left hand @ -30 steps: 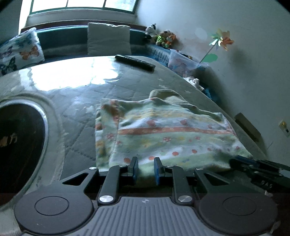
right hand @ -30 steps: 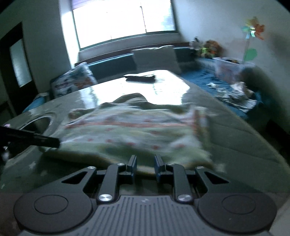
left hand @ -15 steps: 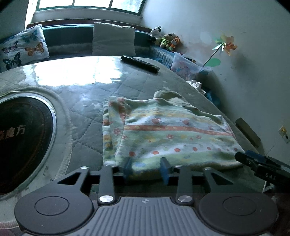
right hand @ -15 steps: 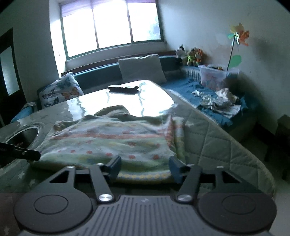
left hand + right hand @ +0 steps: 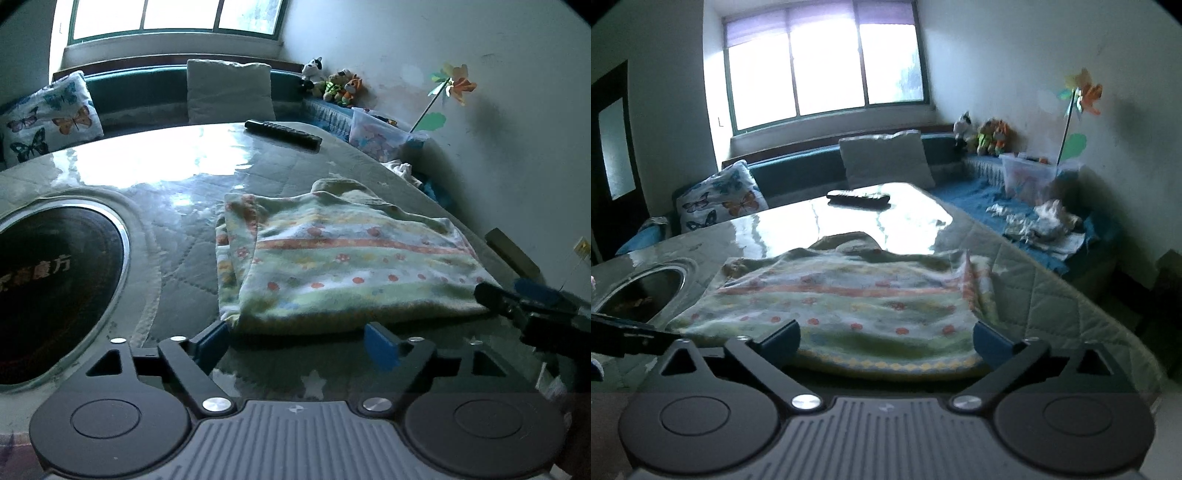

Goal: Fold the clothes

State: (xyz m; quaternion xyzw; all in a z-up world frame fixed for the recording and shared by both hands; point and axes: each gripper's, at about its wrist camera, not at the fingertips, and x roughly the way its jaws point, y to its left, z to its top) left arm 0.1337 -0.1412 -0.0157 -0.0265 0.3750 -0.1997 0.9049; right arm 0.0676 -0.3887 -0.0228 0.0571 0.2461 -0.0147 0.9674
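A pale green garment (image 5: 347, 266) with orange stripes and dots lies folded flat on the quilted, plastic-covered table (image 5: 177, 251). My left gripper (image 5: 297, 341) hovers just short of its near left hem, jaws opening wide, nothing between the pads. In the right wrist view the same garment (image 5: 857, 310) spreads ahead, and my right gripper (image 5: 886, 341) stands at its near edge, jaws opening, straddling the hem without pressing it. The right gripper's tip (image 5: 517, 299) shows at the garment's right corner in the left wrist view.
A dark round inset (image 5: 48, 288) sits in the table at the left. A black remote (image 5: 282, 133) lies at the far edge. Behind are a bench with cushions (image 5: 229, 90), soft toys (image 5: 334, 86), a plastic box (image 5: 380, 138) and a pinwheel (image 5: 454, 83).
Both grippers have let go of the garment's near edge and spread wide. Each has drawn back a little, and the garment now lies flat on the table.
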